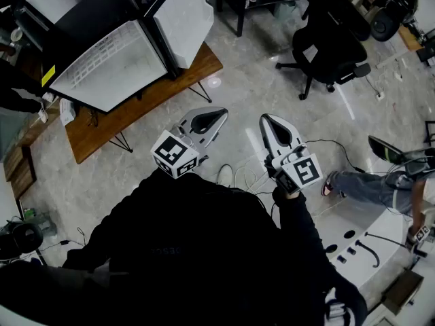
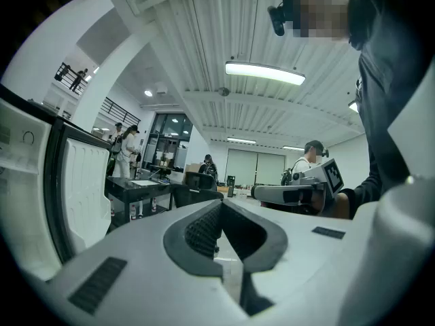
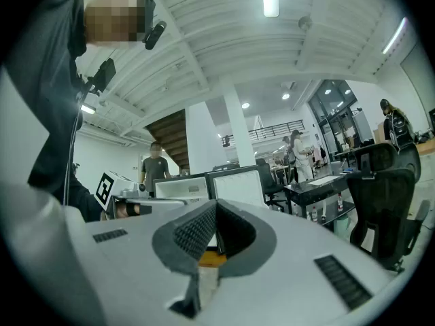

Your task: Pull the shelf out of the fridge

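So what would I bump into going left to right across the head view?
The fridge, then the left hand-held gripper, then the right hand-held gripper, then a person's leg in jeans.

Fridge [image 1: 109,66] upper left of the frame on a worktop [image 1: 102,131], office chair [image 1: 329,36] upper right, left gripper [image 1: 219,116] and right gripper [image 1: 267,119] side by side at centre

Bare grey floor [image 1: 251,80] lies open straight ahead, leaving a wide way forward. To the left the fridge [image 1: 102,66] stands on a low wooden platform [image 1: 146,104], its open door [image 1: 185,19] edging that gap. A black office chair [image 1: 329,39] blocks the far right. Cables [image 1: 323,143] trail across the floor, and a white table [image 1: 353,240] and a person's outstretched leg [image 1: 367,185] crowd the near right.
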`<state>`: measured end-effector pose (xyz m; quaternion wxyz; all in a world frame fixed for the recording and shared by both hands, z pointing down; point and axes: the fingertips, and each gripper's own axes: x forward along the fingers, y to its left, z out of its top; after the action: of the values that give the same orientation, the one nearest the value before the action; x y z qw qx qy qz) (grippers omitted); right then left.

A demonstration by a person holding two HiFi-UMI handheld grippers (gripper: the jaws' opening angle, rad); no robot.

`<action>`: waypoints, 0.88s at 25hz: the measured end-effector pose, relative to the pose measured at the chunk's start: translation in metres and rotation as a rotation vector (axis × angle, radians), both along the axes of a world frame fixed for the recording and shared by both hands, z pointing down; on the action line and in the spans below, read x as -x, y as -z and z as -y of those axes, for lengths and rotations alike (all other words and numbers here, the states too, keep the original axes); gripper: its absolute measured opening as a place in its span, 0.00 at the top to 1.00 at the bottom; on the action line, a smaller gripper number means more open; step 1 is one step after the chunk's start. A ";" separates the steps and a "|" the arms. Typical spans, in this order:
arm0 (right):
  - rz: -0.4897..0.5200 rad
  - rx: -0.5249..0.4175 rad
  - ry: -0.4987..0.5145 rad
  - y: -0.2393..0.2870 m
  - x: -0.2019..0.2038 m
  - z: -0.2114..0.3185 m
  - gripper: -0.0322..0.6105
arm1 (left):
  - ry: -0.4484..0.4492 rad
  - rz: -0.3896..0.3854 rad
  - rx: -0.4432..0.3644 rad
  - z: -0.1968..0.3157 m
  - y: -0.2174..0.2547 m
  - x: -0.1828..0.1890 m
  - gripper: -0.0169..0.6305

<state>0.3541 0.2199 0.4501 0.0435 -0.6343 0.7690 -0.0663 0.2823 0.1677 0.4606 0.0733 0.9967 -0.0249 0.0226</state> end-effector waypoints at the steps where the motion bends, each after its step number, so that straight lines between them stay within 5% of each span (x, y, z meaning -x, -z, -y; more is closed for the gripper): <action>1: -0.002 0.001 0.002 -0.001 0.001 0.002 0.94 | 0.008 -0.003 0.001 0.003 0.001 0.001 0.96; 11: 0.012 -0.007 0.003 -0.003 0.002 0.030 0.94 | 0.074 -0.015 0.000 0.028 0.003 0.018 0.96; 22: 0.021 0.023 0.270 -0.003 0.074 0.086 0.94 | 0.348 0.006 -0.043 0.064 0.012 0.097 0.96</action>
<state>0.2798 0.1339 0.4528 0.0349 -0.5246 0.8462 -0.0870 0.1848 0.1038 0.4486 0.0546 0.9787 -0.1977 0.0120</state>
